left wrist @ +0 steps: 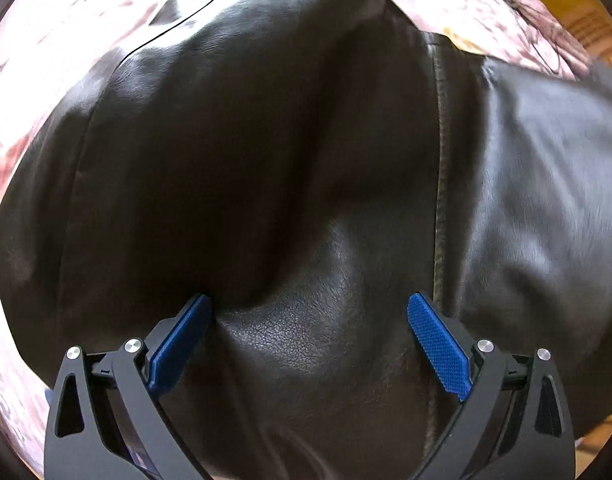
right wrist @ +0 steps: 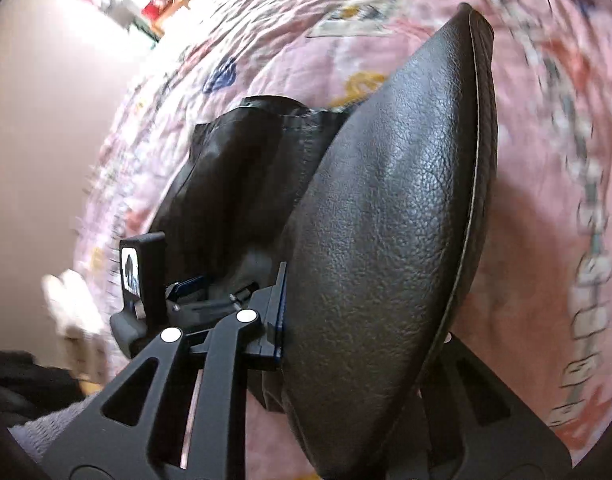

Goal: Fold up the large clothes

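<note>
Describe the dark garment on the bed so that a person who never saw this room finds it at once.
Look at the bed with the pink patterned bedcover. On it lies a black leather jacket, large and glossy with a grained surface and a stitched seam. It is the only dark, shiny thing against the pale printed cloth.

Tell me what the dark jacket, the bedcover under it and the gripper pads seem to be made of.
Jacket: looks like leather or a faux version, dark brown-black, with pebbled grain, soft sheen and a stitched seam; which one I can't tell.
Bedcover: soft woven cloth, probably cotton, matte pink with a printed pattern and fine wrinkles.
Pads: blue, matte, finely dimpled, likely rubber or printed plastic, on black hard-plastic fingers.
</note>
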### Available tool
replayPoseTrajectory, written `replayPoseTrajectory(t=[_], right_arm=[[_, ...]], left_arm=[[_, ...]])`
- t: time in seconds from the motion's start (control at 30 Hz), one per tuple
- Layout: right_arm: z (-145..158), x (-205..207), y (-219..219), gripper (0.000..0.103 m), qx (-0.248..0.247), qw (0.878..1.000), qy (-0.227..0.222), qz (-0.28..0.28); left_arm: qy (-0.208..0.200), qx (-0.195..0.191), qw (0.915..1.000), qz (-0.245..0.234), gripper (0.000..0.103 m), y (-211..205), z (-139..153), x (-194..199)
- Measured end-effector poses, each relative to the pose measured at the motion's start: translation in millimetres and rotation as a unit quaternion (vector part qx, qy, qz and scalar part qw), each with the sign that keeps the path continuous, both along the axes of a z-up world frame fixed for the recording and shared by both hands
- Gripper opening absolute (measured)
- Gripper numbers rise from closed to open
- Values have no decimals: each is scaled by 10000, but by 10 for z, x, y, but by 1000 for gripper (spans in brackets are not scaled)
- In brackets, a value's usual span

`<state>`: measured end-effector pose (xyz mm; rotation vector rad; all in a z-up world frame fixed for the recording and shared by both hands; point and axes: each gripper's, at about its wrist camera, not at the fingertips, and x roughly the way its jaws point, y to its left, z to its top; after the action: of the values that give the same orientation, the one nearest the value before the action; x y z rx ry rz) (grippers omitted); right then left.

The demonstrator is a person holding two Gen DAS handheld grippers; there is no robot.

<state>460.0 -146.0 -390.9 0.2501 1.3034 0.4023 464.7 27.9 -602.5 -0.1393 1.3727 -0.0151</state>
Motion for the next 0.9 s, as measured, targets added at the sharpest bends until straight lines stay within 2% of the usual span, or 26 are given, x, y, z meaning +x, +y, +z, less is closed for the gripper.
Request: replayPoseTrajectory(t=[0.07, 0.1, 0.17, 0.23, 0.3, 0.33, 0.4, 0.47, 0.53, 0.6, 0.67, 0.77, 0.8, 0.87, 0.9], right_arm=[[112, 40, 385, 15, -610, 9978, -49, 261], [116, 63, 538, 15, -856, 9956, -67, 382], [130, 51, 837, 16, -1306, 9893, -77, 647], [58, -14, 1058, 16, -1660, 9821, -101, 881], [-57, -43, 1457, 16, -2050, 9716, -123, 1178], [-73, -94, 1475, 16, -2122, 9694, -102, 1227], [-174, -145, 1746, 16, -2152, 9683, 30, 1264], [-201, -213, 1992, 15, -2240, 9650, -23, 1362], [-199, -261, 2241, 14, -2060, 9683, 54, 1412], [-270, -282, 2490, 14, -2199, 9652, 30, 1414], [-357, -303, 2586, 14, -2307, 9636, 42, 1352], [-358, -333, 2489, 14, -2006, 9727, 145, 1156], [-339, -343, 2454, 17, -1856, 9758, 194, 1144], [-330, -323, 2351, 25, -1438, 9820, 404, 1154], [-304, -319, 2307, 36, -1253, 9847, 460, 1120]], left_arm=[[-161, 91, 9998, -122, 95, -44, 15, -79], [-235, -21, 9996, -127, 95, -32, 70, -137], [-263, -506, 9984, 16, 95, 82, 162, -211], [-321, -1045, 9935, 334, 95, 320, 313, -355], [-369, -1369, 9885, 527, 95, 578, 425, -458], [-370, -1511, 9860, 598, 95, 744, 466, -512], [-213, -1805, 9809, 689, 95, 1017, 411, -570], [-76, -1892, 9793, 710, 95, 1149, 338, -586], [-63, -2063, 9762, 671, 94, 1252, 346, -609], [-133, -2178, 9738, 637, 94, 1322, 401, -648], [-81, -2307, 9706, 675, 94, 1403, 377, -694], [76, -2546, 9645, 696, 94, 1515, 276, -703], [86, -2588, 9636, 664, 94, 1533, 263, -703], [85, -2474, 9670, 610, 94, 1516, 239, -682], [89, -2473, 9670, 601, 94, 1534, 235, -677]])
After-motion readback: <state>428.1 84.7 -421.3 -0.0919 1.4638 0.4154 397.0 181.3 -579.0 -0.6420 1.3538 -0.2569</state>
